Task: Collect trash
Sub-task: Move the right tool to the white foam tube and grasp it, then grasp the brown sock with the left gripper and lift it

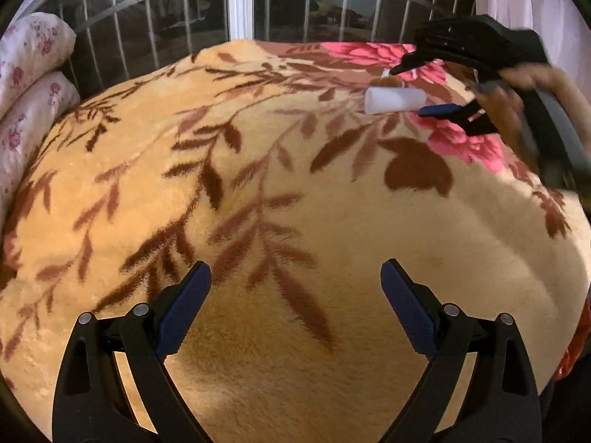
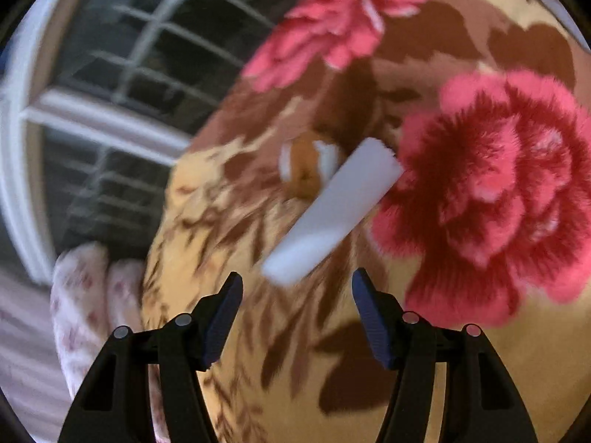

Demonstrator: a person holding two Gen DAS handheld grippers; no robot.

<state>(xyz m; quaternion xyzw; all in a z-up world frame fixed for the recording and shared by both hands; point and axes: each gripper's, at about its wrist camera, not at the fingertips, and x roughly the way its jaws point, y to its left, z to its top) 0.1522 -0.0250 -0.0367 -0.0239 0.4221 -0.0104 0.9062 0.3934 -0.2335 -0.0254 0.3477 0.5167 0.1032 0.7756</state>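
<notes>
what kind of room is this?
Likely a bedroom: a plush tan floral blanket covers a bed, folded white floral bedding lies at its side, and a barred window stands behind.

Tube [image 2: 332,210] on blanket [image 1: 258,203], pillows [image 1: 29,74] left

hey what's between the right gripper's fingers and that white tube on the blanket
Only bare floral blanket. In the right wrist view the open right gripper sits just short of the white tube, not touching.
</notes>
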